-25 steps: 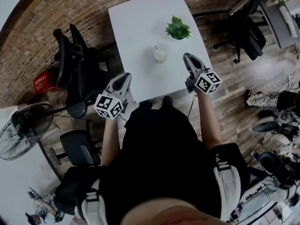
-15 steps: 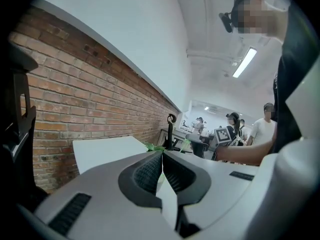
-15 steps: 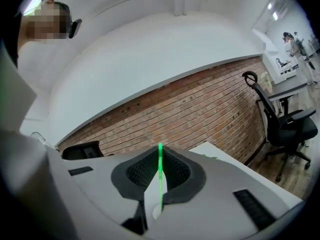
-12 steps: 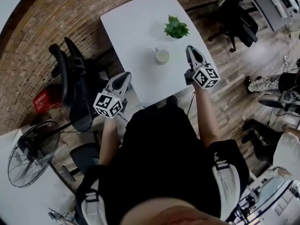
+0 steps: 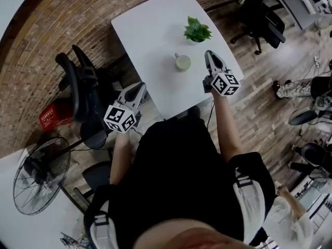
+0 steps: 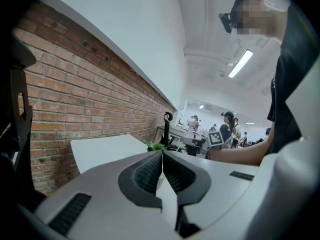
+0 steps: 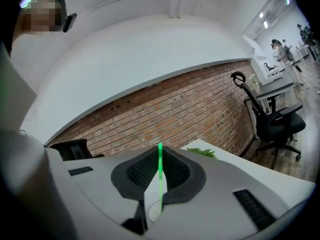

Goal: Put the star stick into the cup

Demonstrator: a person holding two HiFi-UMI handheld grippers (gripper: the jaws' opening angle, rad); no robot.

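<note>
A thin green star stick (image 7: 160,171) stands upright between the pads of my right gripper (image 7: 159,166), which is shut on it. In the head view the right gripper (image 5: 209,57) hangs over the table's right side, just right of the pale green cup (image 5: 182,62); the stick is too thin to make out there. The cup's rim (image 7: 154,212) shows low in the gap between the right jaws. My left gripper (image 5: 138,88) sits at the table's near left edge, apart from the cup. Its pads (image 6: 151,171) meet with nothing between them.
A small green potted plant (image 5: 197,30) stands behind the cup on the white table (image 5: 150,35). Black office chairs (image 5: 78,87) stand left of the table and another (image 5: 262,19) to the right. A brick wall runs behind, and a fan (image 5: 39,173) stands at lower left.
My right gripper has drifted a little closer to the cup and turned slightly. The left gripper has shifted a short way along the table's near edge. Both stay shut.
</note>
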